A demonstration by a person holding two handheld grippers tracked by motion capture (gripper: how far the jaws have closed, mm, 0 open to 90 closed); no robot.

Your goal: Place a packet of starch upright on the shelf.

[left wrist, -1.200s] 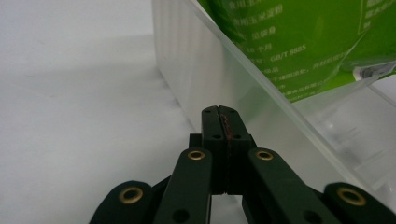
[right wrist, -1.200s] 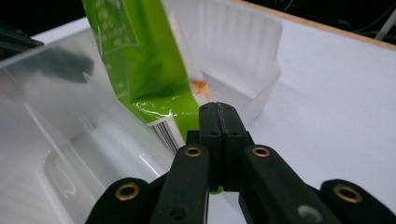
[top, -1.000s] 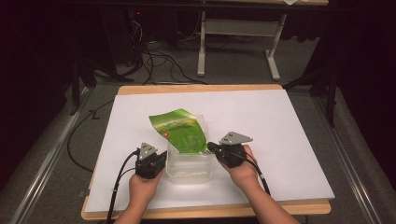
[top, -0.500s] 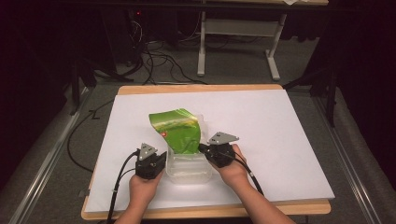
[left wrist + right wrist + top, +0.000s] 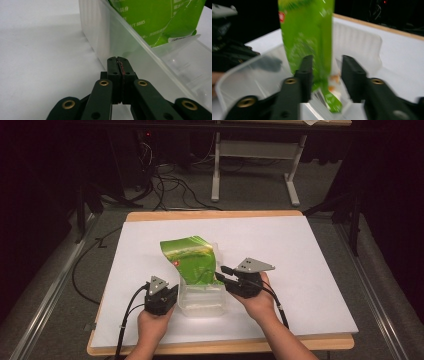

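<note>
Standing slightly below the centre of the high view, a clear plastic container [image 5: 202,302] is being held on the white table cover [image 5: 310,250], with a green snack pouch [image 5: 190,260] leaning out of its far end toward the upper left of the frame. The left gripper [image 5: 167,292] is being kept at the container's left wall, low in the frame; in the left gripper view its jaws are being pressed together with nothing between them, the tips [image 5: 117,60] touching or almost touching the translucent wall [image 5: 130,42], while the printed green pouch [image 5: 155,20] is being shown in the upper right, inside the container. The right gripper [image 5: 224,272] is being held at the container's right rim, just beside the pouch. In the right gripper view its jaws are being seen apart, having just been opening, and the blurred pouch [image 5: 309,40] is being seen partly between them, close against the left jaw and clear of the right one; whether the left jaw is touching it cannot be told. The container's ribbed far wall [image 5: 357,40] is being shown behind the right jaw, and the left gripper [image 5: 227,50] is being seen dimly at the left edge of that frame.
</note>
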